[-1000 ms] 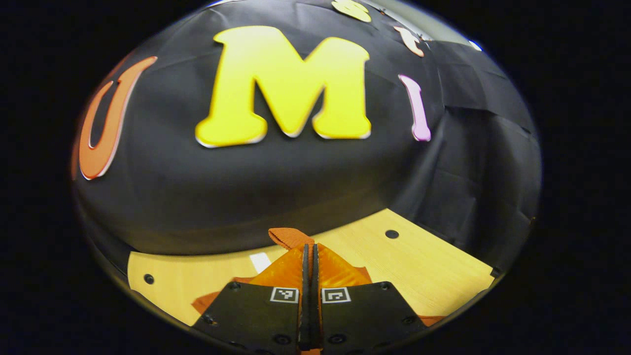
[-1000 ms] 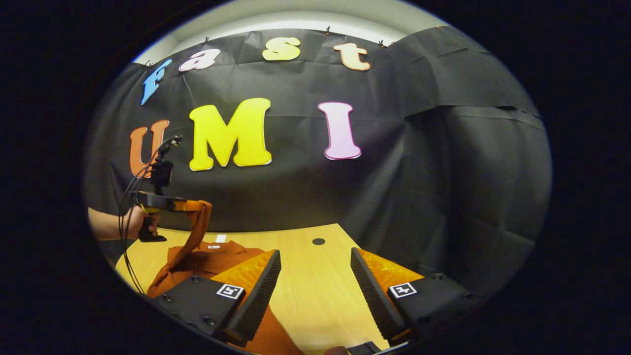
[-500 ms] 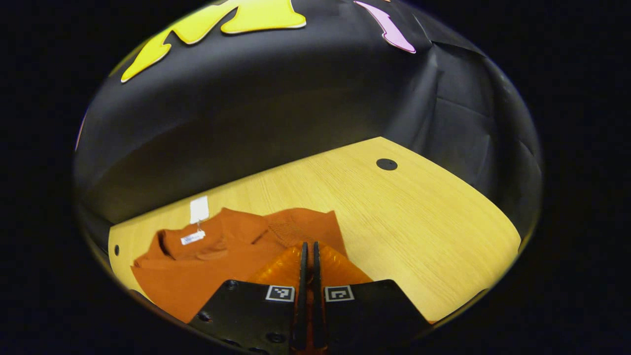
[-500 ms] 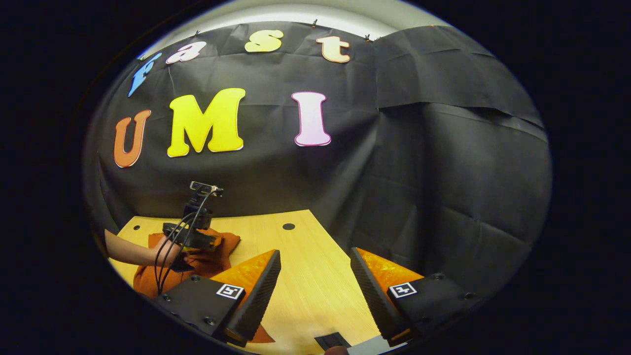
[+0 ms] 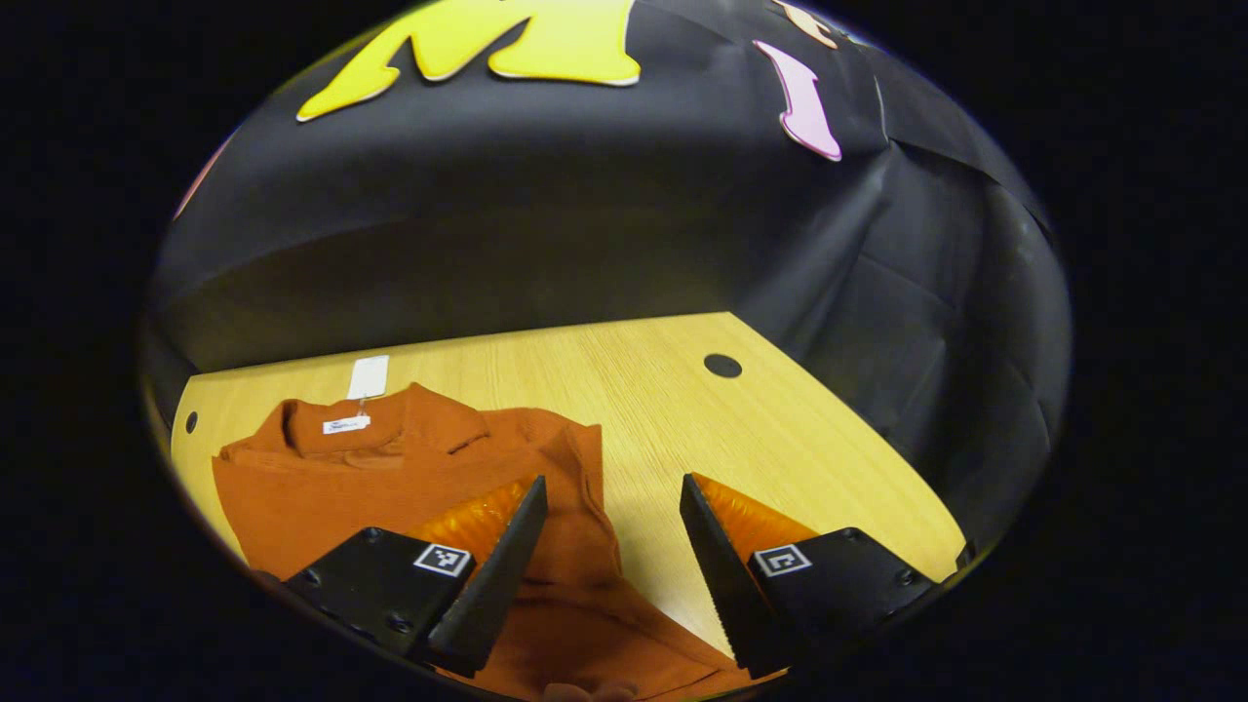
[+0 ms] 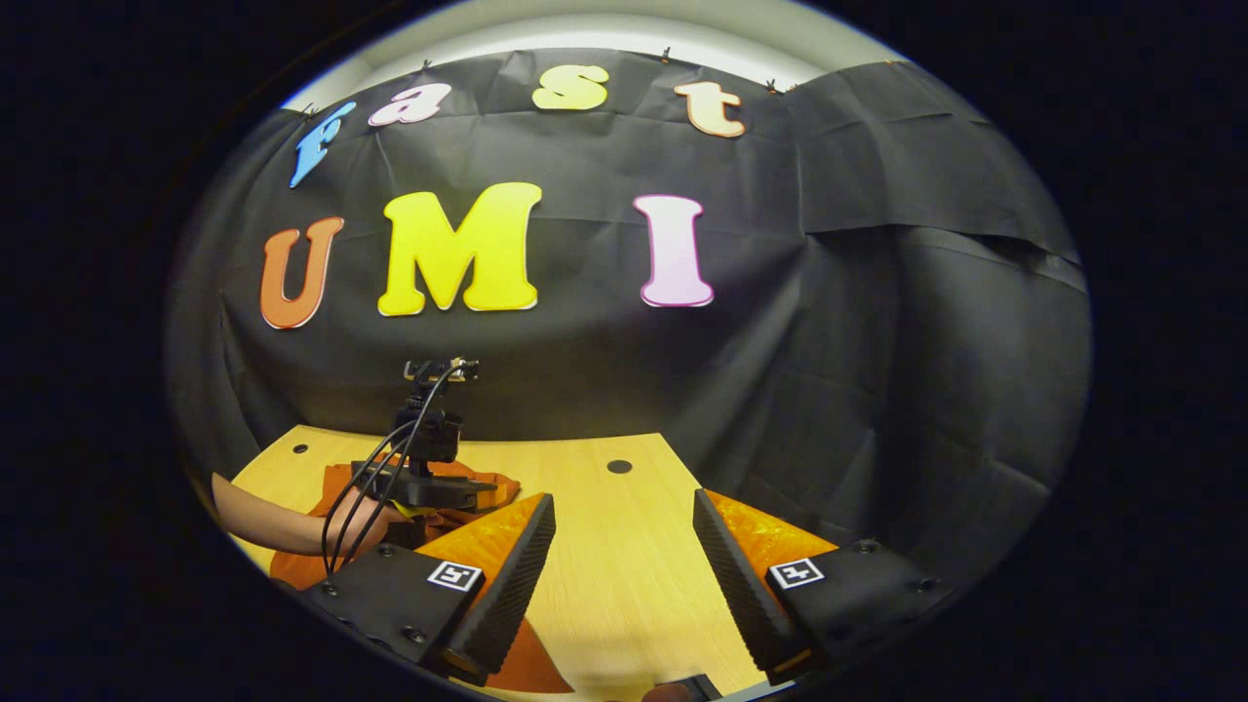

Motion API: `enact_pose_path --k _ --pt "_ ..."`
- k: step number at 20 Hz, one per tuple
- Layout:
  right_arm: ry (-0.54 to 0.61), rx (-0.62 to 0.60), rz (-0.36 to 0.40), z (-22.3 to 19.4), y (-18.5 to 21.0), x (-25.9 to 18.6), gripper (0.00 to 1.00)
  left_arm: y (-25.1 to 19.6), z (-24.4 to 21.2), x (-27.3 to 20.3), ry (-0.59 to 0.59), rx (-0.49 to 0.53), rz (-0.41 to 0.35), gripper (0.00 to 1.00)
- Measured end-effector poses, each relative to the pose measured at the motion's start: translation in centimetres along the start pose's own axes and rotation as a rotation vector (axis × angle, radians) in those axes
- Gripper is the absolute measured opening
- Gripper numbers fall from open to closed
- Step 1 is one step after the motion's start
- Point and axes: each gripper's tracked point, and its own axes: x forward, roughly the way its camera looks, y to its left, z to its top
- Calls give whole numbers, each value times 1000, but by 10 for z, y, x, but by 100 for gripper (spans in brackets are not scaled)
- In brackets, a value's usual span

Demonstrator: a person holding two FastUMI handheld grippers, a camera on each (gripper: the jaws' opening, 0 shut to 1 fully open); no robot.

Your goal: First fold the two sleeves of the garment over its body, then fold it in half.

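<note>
On the wooden table, at seven o'clock in the left gripper view, lies the rust-orange garment, one sleeve folded across it. The left gripper hovers above, fingers wide apart, holding nothing; the right gripper likewise gapes empty.

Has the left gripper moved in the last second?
Yes. In the right gripper view the left gripper has dropped from high against the black cloth wall to the garment on the table; jaws now open.
</note>
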Motion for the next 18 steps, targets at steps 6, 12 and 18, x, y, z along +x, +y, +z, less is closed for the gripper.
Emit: enact_pose_path --k 6,12,18 --pt "-124 -10 159 45 73 24 91 63 91 -121 -280 -32 121 98" --pt "-194 8 305 74 150 27 92 100 102 -220 -432 -40 221 97" --pt "-221 9 357 81 183 22 91 120 91 -279 -490 -52 297 98"
